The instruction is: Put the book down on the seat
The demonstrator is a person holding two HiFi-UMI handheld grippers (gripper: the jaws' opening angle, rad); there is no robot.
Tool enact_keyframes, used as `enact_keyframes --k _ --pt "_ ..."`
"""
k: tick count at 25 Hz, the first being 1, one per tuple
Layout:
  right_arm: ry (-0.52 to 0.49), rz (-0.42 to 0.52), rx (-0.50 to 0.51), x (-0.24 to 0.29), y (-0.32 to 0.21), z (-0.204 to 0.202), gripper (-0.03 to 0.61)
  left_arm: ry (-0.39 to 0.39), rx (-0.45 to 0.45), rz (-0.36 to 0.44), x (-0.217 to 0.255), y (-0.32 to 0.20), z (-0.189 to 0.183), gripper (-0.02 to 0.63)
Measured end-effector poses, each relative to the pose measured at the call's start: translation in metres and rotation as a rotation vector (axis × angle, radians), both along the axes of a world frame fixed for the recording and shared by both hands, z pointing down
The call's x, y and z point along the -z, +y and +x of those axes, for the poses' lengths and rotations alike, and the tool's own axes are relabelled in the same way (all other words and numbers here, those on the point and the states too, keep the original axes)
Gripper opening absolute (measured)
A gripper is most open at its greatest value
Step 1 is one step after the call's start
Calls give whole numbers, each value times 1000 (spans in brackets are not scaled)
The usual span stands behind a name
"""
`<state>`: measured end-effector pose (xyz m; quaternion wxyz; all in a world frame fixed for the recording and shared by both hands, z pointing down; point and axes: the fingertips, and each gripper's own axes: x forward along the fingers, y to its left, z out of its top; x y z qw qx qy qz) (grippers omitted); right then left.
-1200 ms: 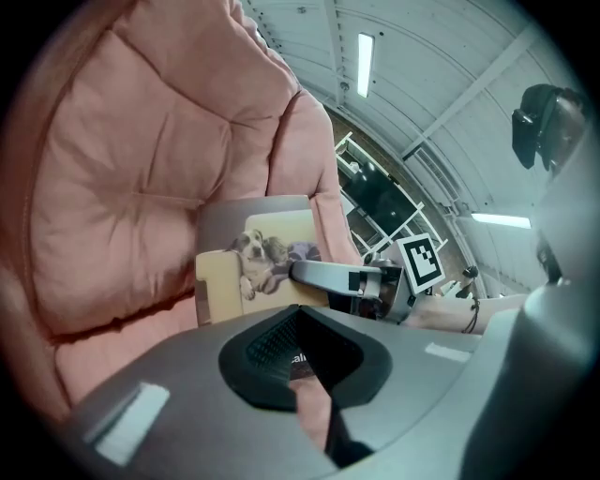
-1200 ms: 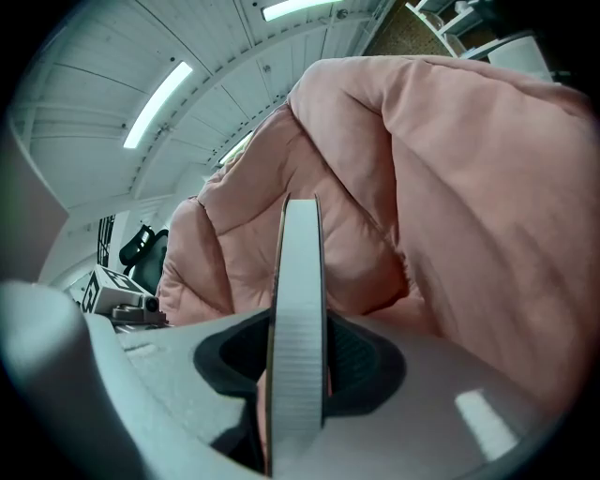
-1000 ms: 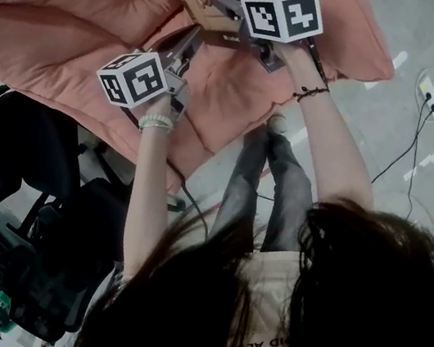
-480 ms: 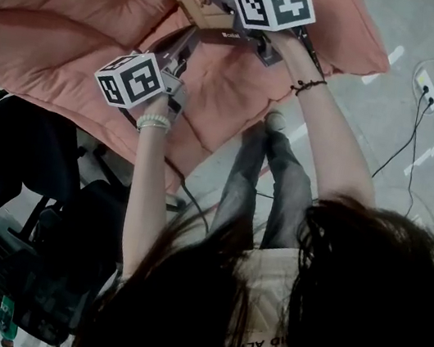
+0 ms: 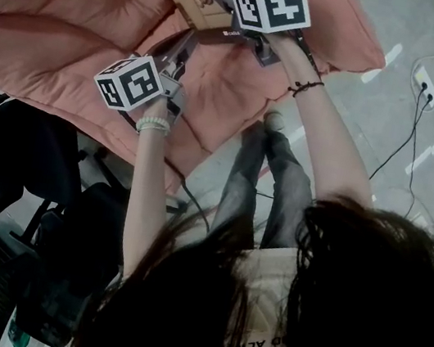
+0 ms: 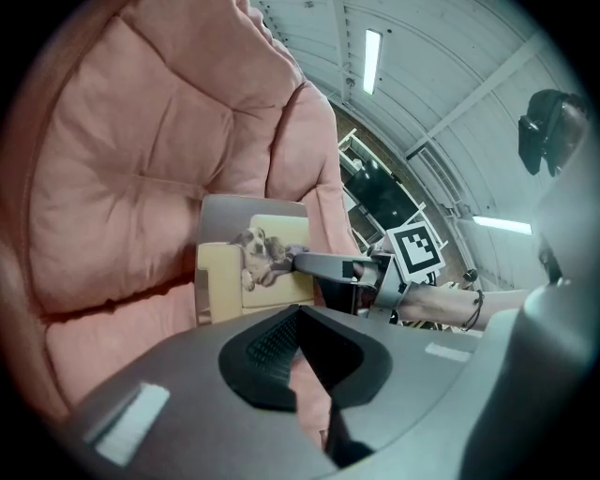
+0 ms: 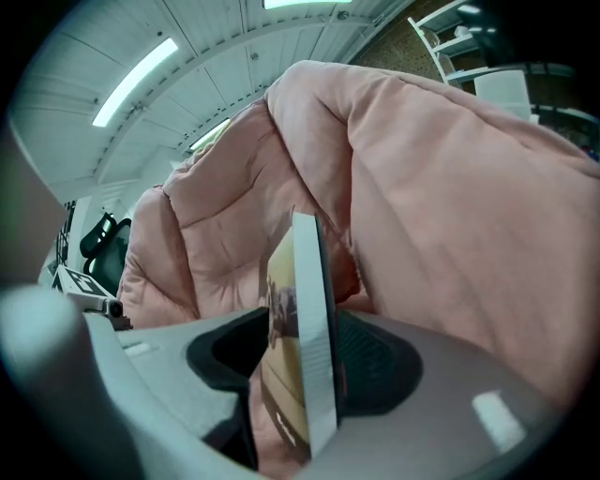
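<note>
Vs a sec ago: the right gripper [image 6: 309,264] has just been opening its jaws. They're now wide apart w/ the book [image 7: 309,319] standing edge-on btwn them, and there's a clear gap at its left face, so no clamp. Its marker cube [image 5: 271,5] has slid a touch left and farther off in the head view, while the book has kept its spot. The left gripper [image 5: 188,43] has hardly moved; its jaws are a little apart w/ nothing in them, only pink cushion showing thru the slit. The book sits at the far part of the seat cushion [image 5: 71,10], propped upright against the padded back. Book: thin, flat, rectangular, smooth cover (a floppy-eared dog on a pale yellow armchair) w/ a grey border. Cushion: salmon-pink fabric, thick and puffy, stitched into soft quilted panels w/ deep creases. Grippers: smooth grey shells, black ribbed pads, white cubes w/ black square markers.
</note>
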<state>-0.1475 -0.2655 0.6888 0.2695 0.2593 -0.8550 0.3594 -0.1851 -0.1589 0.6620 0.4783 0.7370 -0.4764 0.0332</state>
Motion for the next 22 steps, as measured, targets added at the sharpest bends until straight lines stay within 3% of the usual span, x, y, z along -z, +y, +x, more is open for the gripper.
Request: enact_keyframes --k 15,22 --pt "43 15 -49 2 5 17 221 7 -13 12 8 5 6 -9" --pt "-70 -38 -53 30 24 22 221 0 -1 51 29 10 13 -9"
